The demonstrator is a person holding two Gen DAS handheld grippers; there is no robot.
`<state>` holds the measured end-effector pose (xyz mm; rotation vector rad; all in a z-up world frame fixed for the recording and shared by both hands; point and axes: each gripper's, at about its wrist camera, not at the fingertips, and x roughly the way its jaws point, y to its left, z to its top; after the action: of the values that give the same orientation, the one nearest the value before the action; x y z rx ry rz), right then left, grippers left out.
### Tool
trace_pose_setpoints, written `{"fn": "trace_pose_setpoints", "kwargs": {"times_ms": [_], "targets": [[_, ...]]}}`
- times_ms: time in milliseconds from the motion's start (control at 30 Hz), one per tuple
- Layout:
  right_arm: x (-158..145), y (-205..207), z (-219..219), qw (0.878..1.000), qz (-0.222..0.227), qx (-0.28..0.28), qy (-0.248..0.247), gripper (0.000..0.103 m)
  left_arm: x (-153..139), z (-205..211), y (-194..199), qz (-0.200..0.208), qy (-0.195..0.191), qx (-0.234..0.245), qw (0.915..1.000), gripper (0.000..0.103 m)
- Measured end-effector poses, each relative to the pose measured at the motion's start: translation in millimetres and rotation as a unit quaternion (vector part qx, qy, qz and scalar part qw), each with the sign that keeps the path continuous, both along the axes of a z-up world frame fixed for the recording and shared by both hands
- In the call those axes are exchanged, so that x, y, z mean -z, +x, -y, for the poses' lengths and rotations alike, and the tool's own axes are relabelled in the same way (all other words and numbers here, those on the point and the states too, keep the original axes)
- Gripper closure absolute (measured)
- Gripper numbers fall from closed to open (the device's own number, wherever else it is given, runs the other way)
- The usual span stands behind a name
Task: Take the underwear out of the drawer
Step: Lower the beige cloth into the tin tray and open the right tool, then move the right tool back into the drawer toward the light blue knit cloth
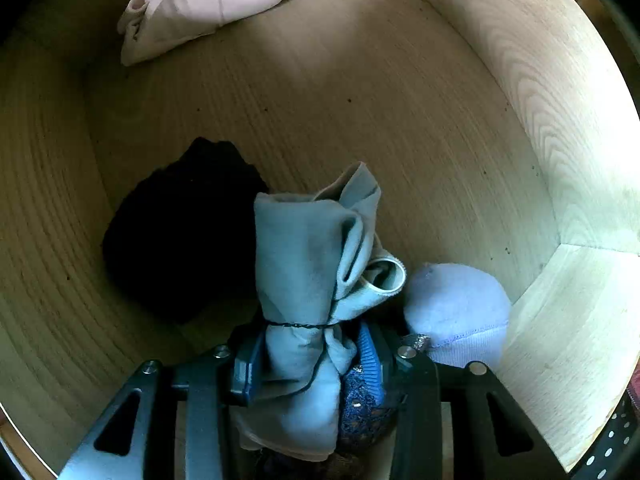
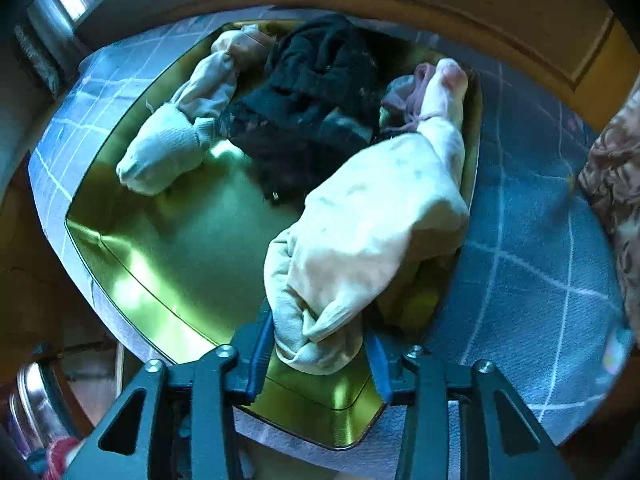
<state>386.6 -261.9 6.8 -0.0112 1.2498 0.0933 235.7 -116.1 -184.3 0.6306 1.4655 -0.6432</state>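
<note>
matt wood drawer [image 1: 540, 92], glossy metal tray [image 2: 160, 280]

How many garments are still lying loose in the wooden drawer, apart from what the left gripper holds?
3: a pink garment at the far end, a black garment in the middle, a lavender garment near the right corner. The gripper may hide more.

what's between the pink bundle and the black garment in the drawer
Nothing: in the left wrist view only bare wooden drawer floor lies between the pink bundle at the far end and the black garment.
</note>
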Motion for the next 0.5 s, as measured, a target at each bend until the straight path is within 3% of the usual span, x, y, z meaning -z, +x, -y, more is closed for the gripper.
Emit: {"fn": "trace_pose_setpoints", "kwargs": {"times_ms": [333,500], "targets": [[-58,-59,15,0.992,0.121,0.002,0.024,0.042,3,1,-1,0.0,0.004,0.006,1.0,0.06],[-74,-113,19,0.977,0.199,-0.003,0.077,0.026,1,3,-1,-0.002,0.0,0.0,1.0,0.059]]}}
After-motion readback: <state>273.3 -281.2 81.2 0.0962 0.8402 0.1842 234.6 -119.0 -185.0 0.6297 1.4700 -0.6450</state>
